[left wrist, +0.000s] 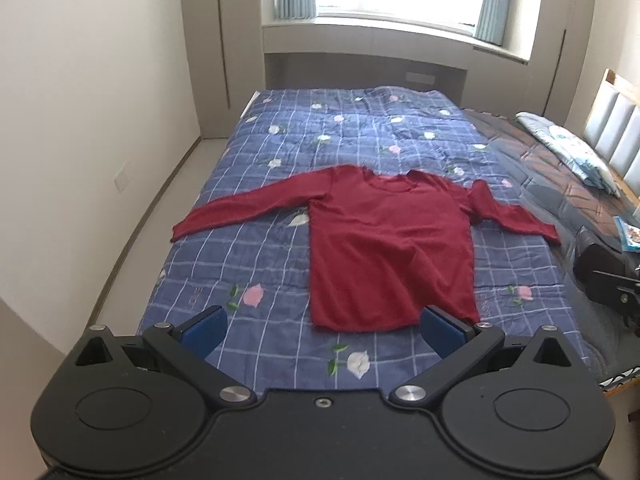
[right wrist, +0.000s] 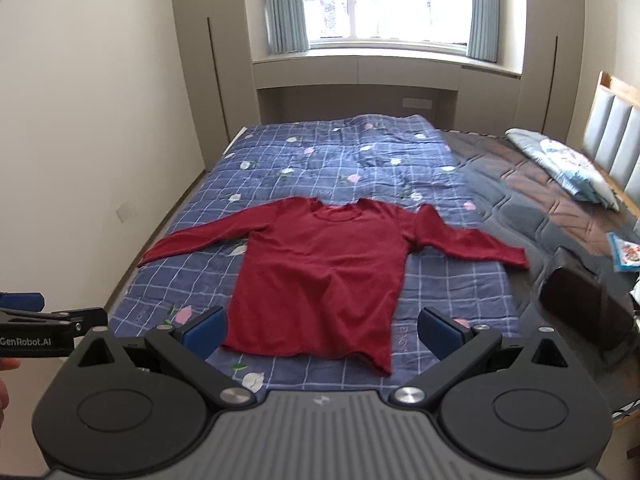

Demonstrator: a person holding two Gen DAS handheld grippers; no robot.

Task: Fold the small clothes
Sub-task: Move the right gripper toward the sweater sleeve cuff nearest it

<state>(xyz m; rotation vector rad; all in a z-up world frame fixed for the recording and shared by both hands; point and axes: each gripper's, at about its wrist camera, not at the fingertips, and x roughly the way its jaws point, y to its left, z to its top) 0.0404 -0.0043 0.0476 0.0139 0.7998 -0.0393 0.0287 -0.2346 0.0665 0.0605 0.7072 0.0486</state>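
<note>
A dark red long-sleeved top [left wrist: 384, 240] lies flat on the bed, neck away from me, both sleeves spread out to the sides, hem nearest me. It also shows in the right wrist view [right wrist: 320, 276]. My left gripper [left wrist: 322, 330] is open and empty, held above the bed just short of the hem's left part. My right gripper [right wrist: 322, 330] is open and empty, above the hem. The left gripper's side [right wrist: 36, 328] shows at the left edge of the right wrist view.
The bed carries a blue checked floral quilt [left wrist: 256, 184]. A grey-brown mattress cover [left wrist: 532, 160], a pillow [left wrist: 568, 148] and padded headboard [left wrist: 616, 128] are at right. A dark object [right wrist: 580, 300] and a small packet [right wrist: 626, 256] lie at the bed's right. A wall is left, a window beyond.
</note>
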